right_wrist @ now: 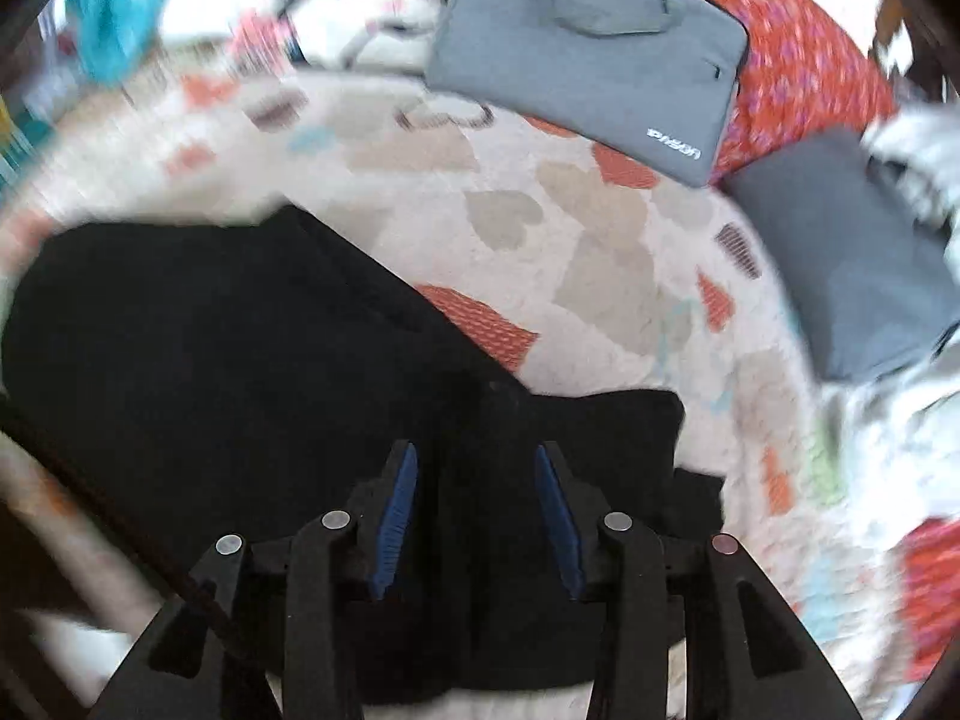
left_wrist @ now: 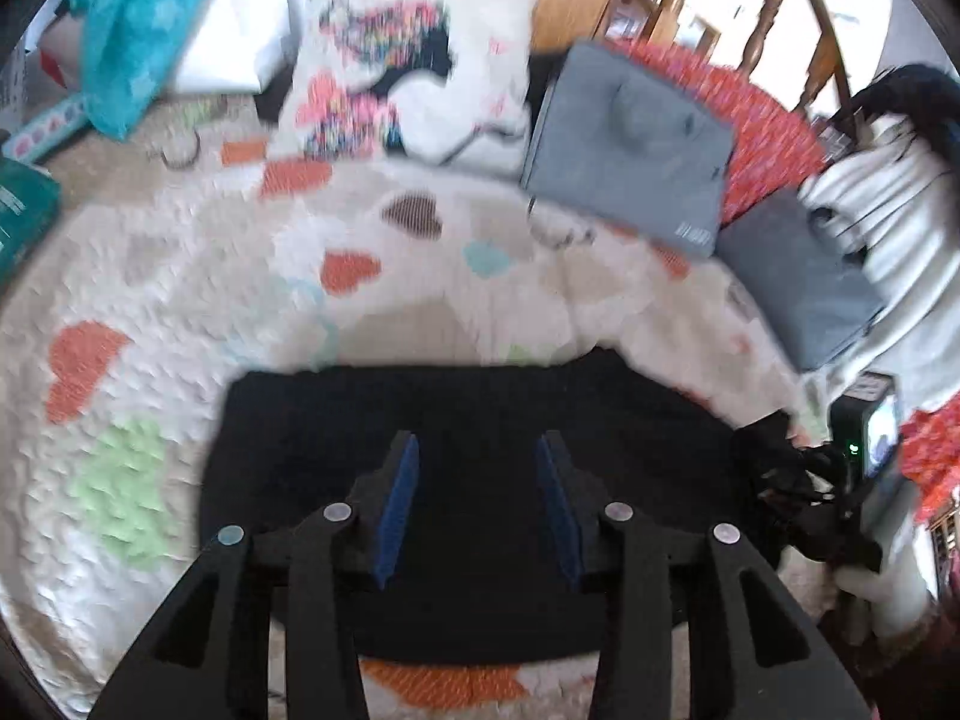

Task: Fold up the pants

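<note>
The black pants (left_wrist: pixel 456 408) lie flat on a cream rug with coloured hearts (left_wrist: pixel 180 276). My left gripper (left_wrist: pixel 480 450) hovers over the pants with its blue-padded jaws open and nothing between them. In the right wrist view the pants (right_wrist: pixel 210 330) spread to the left and under my right gripper (right_wrist: pixel 477 462), which is also open and empty just above the cloth. The right gripper shows at the right edge of the left wrist view (left_wrist: pixel 864 450), too blurred to read.
A grey laptop sleeve (left_wrist: pixel 630 150) and a second grey sleeve (left_wrist: pixel 798 276) lie at the far right of the rug (right_wrist: pixel 600 252), on red patterned cloth (left_wrist: pixel 762 120). A white cushion (left_wrist: pixel 408 60) and teal fabric (left_wrist: pixel 132 18) sit at the back. Wooden chair legs (left_wrist: pixel 768 6) stand behind.
</note>
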A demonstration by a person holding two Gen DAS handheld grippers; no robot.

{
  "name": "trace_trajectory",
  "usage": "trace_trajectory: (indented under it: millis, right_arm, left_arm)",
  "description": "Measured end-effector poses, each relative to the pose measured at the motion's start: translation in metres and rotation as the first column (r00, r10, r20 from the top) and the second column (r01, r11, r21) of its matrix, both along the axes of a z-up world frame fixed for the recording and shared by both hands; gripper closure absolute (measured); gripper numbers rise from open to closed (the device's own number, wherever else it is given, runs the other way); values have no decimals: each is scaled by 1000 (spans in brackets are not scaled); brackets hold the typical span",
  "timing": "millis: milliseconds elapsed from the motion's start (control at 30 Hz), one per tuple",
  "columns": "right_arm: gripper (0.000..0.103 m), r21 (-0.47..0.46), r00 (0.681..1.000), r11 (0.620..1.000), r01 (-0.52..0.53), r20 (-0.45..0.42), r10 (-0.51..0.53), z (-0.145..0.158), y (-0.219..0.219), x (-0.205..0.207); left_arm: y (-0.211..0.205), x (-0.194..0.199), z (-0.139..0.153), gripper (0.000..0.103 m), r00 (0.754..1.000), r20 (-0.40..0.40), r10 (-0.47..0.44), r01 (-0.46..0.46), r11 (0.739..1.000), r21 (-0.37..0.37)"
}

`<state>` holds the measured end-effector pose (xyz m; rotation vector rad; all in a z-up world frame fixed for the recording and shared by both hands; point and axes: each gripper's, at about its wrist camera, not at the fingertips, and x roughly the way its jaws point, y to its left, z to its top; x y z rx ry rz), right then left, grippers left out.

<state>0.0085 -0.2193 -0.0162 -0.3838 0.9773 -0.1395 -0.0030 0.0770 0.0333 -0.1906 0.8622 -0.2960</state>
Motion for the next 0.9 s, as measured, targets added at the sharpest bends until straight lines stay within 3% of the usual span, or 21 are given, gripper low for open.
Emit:
trace_trajectory:
  millis: [33, 133, 233, 300, 333, 433, 467, 533, 600, 633, 700, 767, 800, 833, 900]
  right_arm:
    - [95, -24, 1000, 1000, 3, -9, -3, -5, -3, 2]
    - [96, 50, 995, 994, 95, 15, -96, 6, -45, -11]
    - [95, 133, 963, 956, 260, 31, -267, 19, -115, -38]
    - [86, 193, 915, 897, 398, -22, -402, 13, -166, -58]
    - [86, 155, 876, 863, 481, -36, -482, 8, -189, -66]
    - [86, 215, 799, 777, 592, -32, -600, 9, -228, -88]
    - [85, 276, 793, 762, 585, 0, -609, 17, -232, -95]
    - [85, 361, 822, 782, 508, 70, -566, 33, -221, -99]
    - [84, 483, 876, 803, 350, 134, -463, 50, -200, -96]
    - [84, 568, 909, 785, 249, 144, -392, 55, -188, -90]
    - [84, 646, 936, 743, 175, 127, -330, 57, -177, -80]
    - [82, 588, 924, 768, 253, 90, -373, 52, -180, -68]
    - [71, 565, 917, 772, 291, 65, -394, 47, -187, -64]
    - [61, 566, 908, 754, 332, 24, -418, 38, -195, -62]
    - [57, 634, 884, 658, 406, -90, -459, 13, -217, -61]
  left_arm:
    - [-7, 6, -15, 63, 999, -41, 0, 0, 1000, 21]
    - [-14, 15, -53, 63, 989, -142, 28, -13, 994, 106]
    - [-10, 16, -61, 64, 986, -161, 33, -18, 995, 93]
    - [-11, 16, -60, 64, 987, -160, 31, -17, 996, 91]
    - [-10, 16, -62, 64, 986, -163, 35, -21, 996, 88]
    - [-11, 16, -61, 64, 986, -159, 45, -32, 996, 88]
    - [-12, 16, -62, 64, 987, -156, 47, -33, 995, 90]
    - [-12, 17, -63, 64, 987, -153, 50, -35, 994, 103]
    - [-16, 16, -63, 63, 988, -142, 53, -35, 991, 126]
    - [-17, 15, -63, 63, 989, -139, 51, -33, 991, 133]
    - [-18, 14, -63, 62, 991, -129, 46, -26, 989, 149]
    - [-18, 13, -63, 62, 992, -123, 40, -21, 988, 152]
    - [-17, 12, -63, 62, 992, -122, 37, -19, 989, 147]
    - [-16, 12, -63, 62, 992, -122, 33, -15, 990, 141]
    - [-15, 12, -64, 62, 992, -121, 27, -11, 990, 137]
